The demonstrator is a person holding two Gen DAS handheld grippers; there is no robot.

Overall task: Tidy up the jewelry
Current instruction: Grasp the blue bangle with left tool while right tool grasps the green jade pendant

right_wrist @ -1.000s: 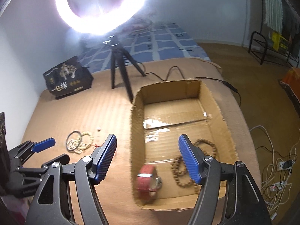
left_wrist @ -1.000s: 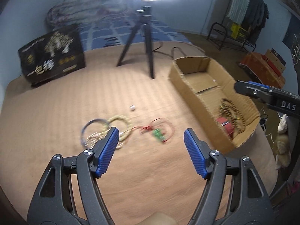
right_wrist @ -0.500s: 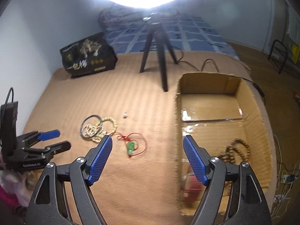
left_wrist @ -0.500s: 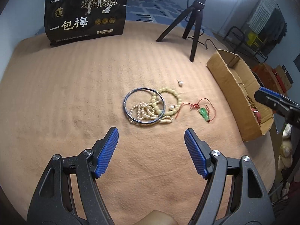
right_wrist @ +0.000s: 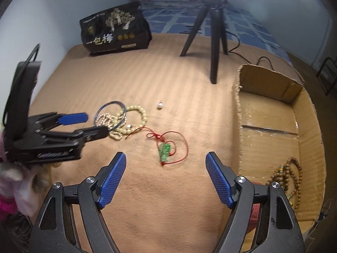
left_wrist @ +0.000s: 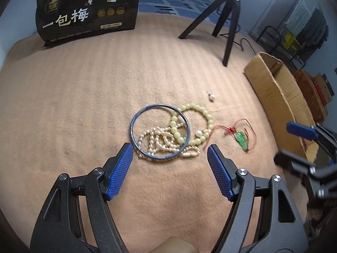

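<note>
1. Left wrist view: the left gripper (left_wrist: 170,155) stood with its jaws wide apart and nothing between them, above the tan blanket (left_wrist: 73,105). Just ahead of its fingertips lay the blue bangle (left_wrist: 134,122), ringing part of a cream pearl strand (left_wrist: 157,140) and overlapping a pale green bead bracelet (left_wrist: 207,116). Farther ahead and right sat a single white pearl (left_wrist: 211,97). To the right of the pile lay a green pendant (left_wrist: 241,139) on red cord. Beyond it, at the far right, stood the cardboard box (left_wrist: 273,92), with the right gripper (left_wrist: 291,144) in front of it, one blue pad showing.

2. Right wrist view: the right gripper (right_wrist: 166,160) had just been opening; its jaws stood apart and empty. The green pendant (right_wrist: 164,150) lay just ahead, between the fingertips' lines. To the left ahead sat the bangle pile (right_wrist: 109,116), with the left gripper (right_wrist: 95,124) over its edge. On the right, the box (right_wrist: 271,84) held brown wooden beads (right_wrist: 292,175). A black tripod (right_wrist: 214,42) and a dark printed bag (right_wrist: 113,31) stood far ahead.
</note>
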